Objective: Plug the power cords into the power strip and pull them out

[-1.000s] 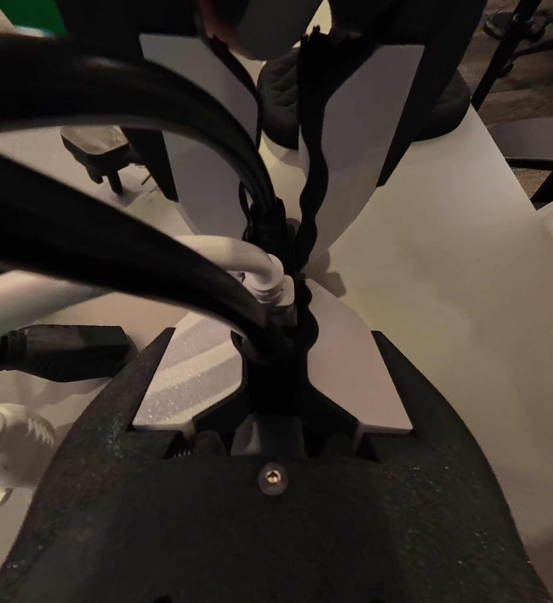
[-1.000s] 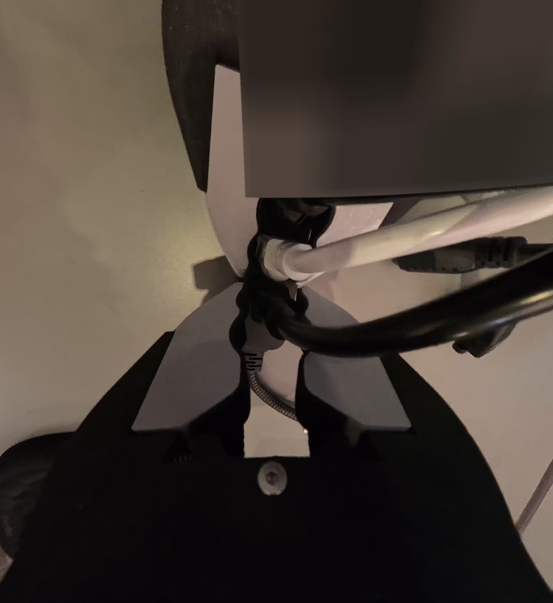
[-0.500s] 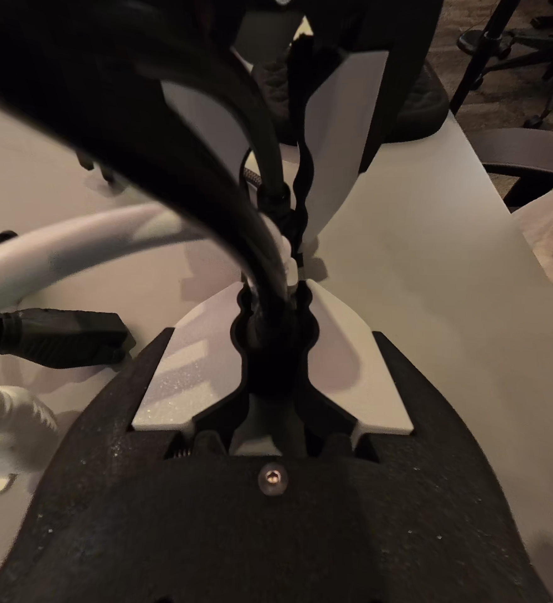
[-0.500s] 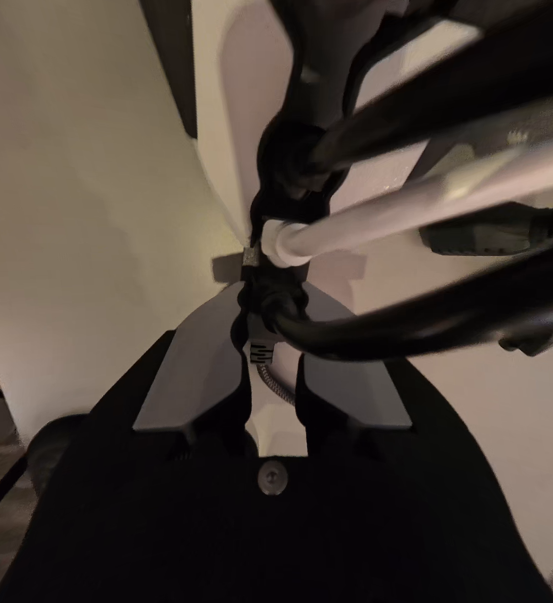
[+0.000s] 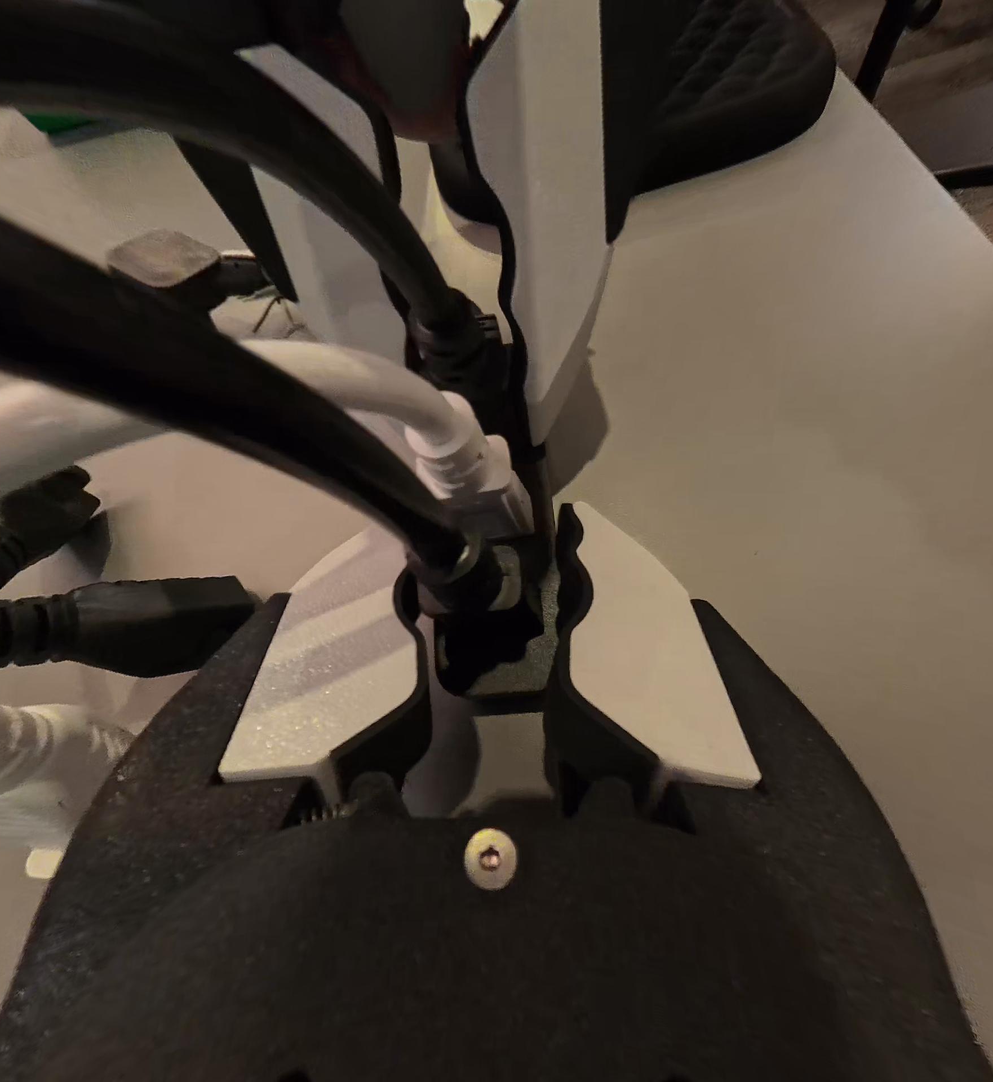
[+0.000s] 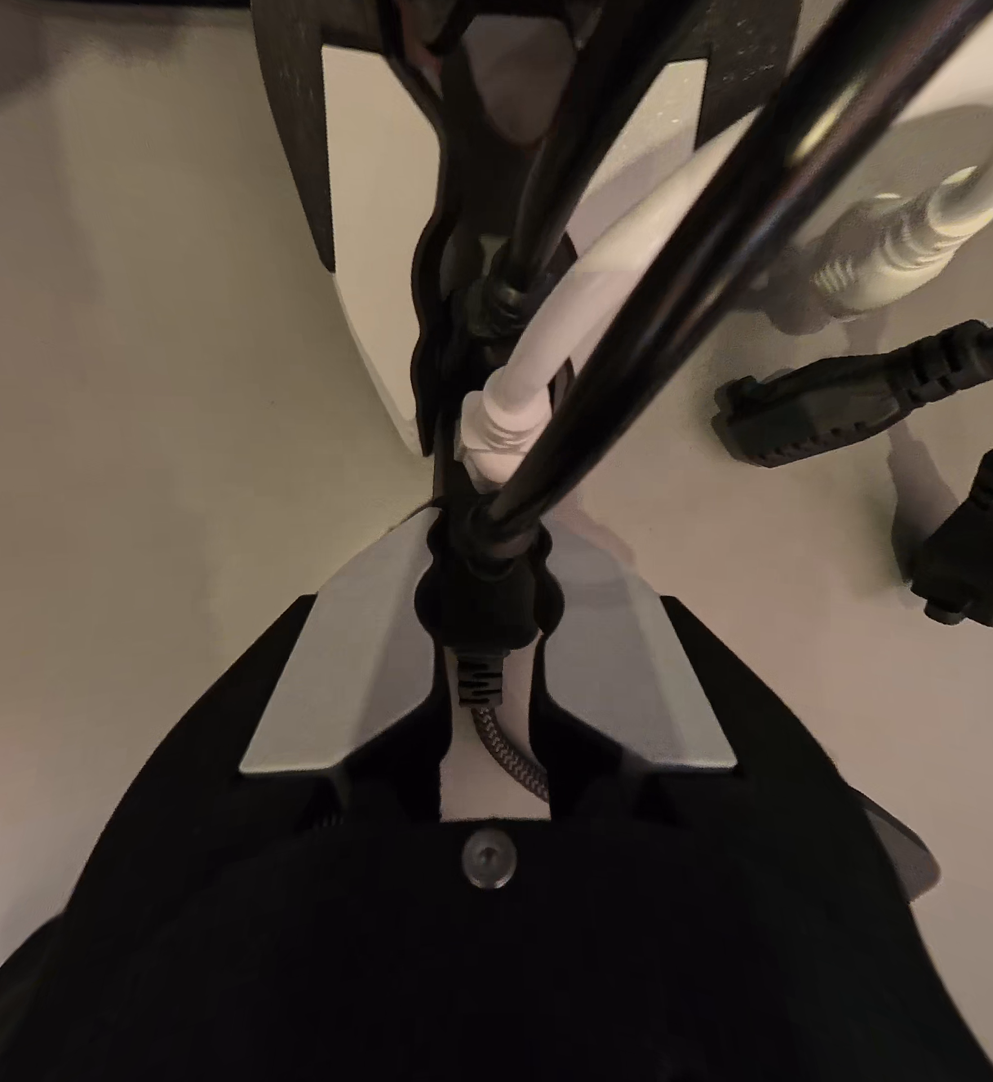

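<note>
Presently held: one black strip (image 5: 500,638), edge-on and clear of the table (image 5: 804,468), pinched at its two ends by facing grippers. Left gripper (image 5: 485,591): fingers pressed onto the near end of the strip. Right gripper (image 6: 485,577): fingers pressed onto the opposite end, where a braided cord (image 6: 512,743) leaves the strip. Cords seated in the strip: two black cords (image 5: 283,433) and one white cord (image 5: 459,462), all arcing off to one side. Risks, judged: the stiff black cords lever sideways on a narrow grip, so the strip may twist or slide out of the pads; tugging a plug while both ends are clamped may jerk the strip free; the white plug looks tilted and may seat badly or bind. Left view alone shows: the strip's grey end face, a loose black connector (image 5: 131,620) and a white plug (image 5: 20,755) lying on the table. Right view alone shows: the braided cord, two loose black connectors (image 6: 834,410) and a white ribbed connector (image 6: 892,252) well apart from the strip.
</note>
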A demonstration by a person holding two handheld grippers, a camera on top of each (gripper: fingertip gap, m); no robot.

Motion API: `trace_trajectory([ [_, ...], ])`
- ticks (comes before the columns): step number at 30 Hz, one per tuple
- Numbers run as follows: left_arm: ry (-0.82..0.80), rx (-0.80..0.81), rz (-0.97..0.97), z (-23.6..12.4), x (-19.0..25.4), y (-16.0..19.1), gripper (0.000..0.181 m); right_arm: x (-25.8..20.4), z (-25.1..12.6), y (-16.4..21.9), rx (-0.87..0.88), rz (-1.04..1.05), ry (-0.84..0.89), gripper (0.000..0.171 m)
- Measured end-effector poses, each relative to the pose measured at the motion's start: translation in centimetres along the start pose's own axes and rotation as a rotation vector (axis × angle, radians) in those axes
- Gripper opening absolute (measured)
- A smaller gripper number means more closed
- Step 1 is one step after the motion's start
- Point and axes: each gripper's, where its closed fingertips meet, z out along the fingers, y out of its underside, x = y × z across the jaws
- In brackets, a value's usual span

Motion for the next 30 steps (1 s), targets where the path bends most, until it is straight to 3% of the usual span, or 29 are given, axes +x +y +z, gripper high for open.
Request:
trace_trajectory([
  [3, 0.000, -0.060, 0.009, 0.5, 0.2, 0.6, 0.043, 0.0, 0.0, 0.0, 0.017, 0.021, 0.010, 0.027],
  [15, 0.011, -0.057, -0.006, 0.5, 0.2, 0.7, 0.044, 0.0, 0.0, 0.0, -0.003, 0.020, -0.002, 0.027],
  [21, 0.027, -0.063, -0.039, 0.5, 0.2, 0.8, 0.044, 0.0, 0.1, 0.0, -0.098, 0.051, 0.002, 0.026],
  [30, 0.009, -0.062, -0.062, 0.3, 0.0, 0.5, 0.044, 0.2, -0.7, -0.9, 0.011, 0.090, 0.040, 0.025],
])
